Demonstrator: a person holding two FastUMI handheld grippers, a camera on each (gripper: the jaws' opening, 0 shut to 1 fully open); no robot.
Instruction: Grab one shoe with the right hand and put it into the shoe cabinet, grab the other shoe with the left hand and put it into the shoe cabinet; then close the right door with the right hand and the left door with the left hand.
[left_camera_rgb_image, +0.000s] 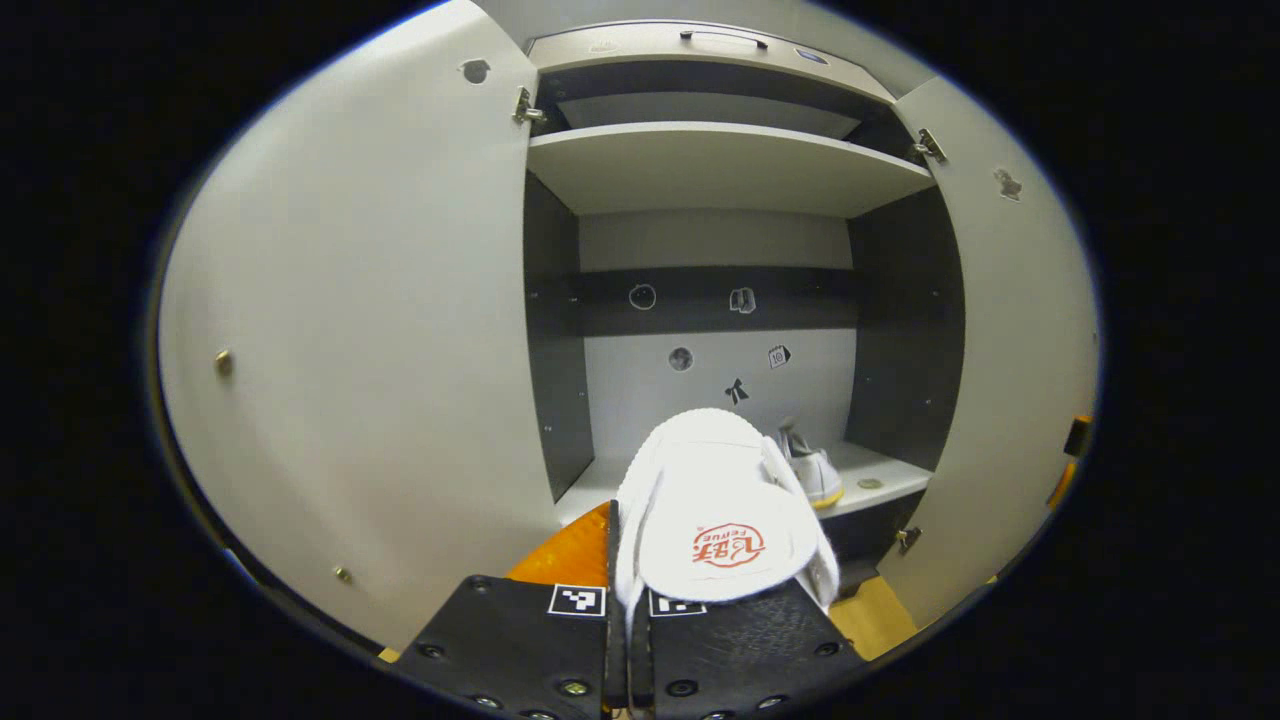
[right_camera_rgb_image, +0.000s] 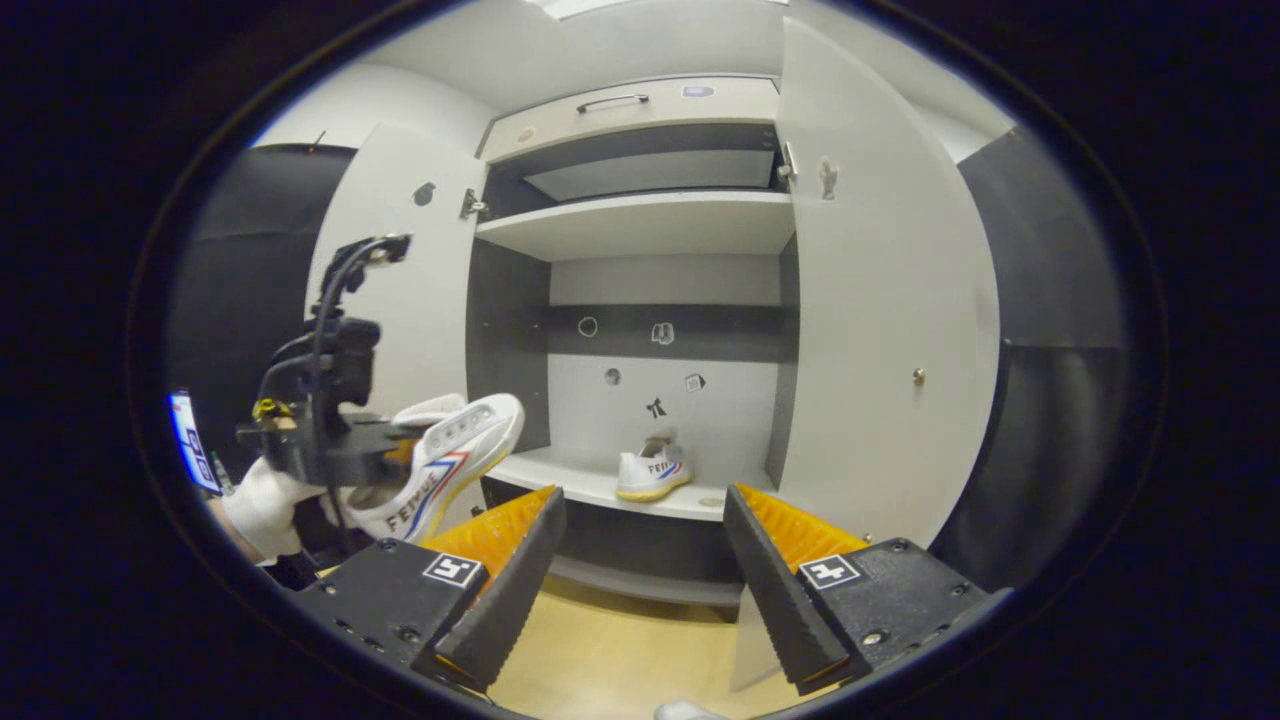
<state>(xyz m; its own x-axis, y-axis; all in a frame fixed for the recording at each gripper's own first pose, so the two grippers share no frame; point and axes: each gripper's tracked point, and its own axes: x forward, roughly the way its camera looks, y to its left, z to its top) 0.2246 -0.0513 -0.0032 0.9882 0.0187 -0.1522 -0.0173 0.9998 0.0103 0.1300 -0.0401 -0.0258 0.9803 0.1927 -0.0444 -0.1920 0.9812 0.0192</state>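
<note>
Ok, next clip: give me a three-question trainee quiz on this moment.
1. True or false: both cabinet doors are shut.
2. What does the left gripper hold?
3. The shoe on the shelf stands: A) top shelf B) bottom shelf C) floor.

Key: 1. False, the left door and right door stand open. 2. The other shoe. 3. B; the right gripper is open and empty.
</note>
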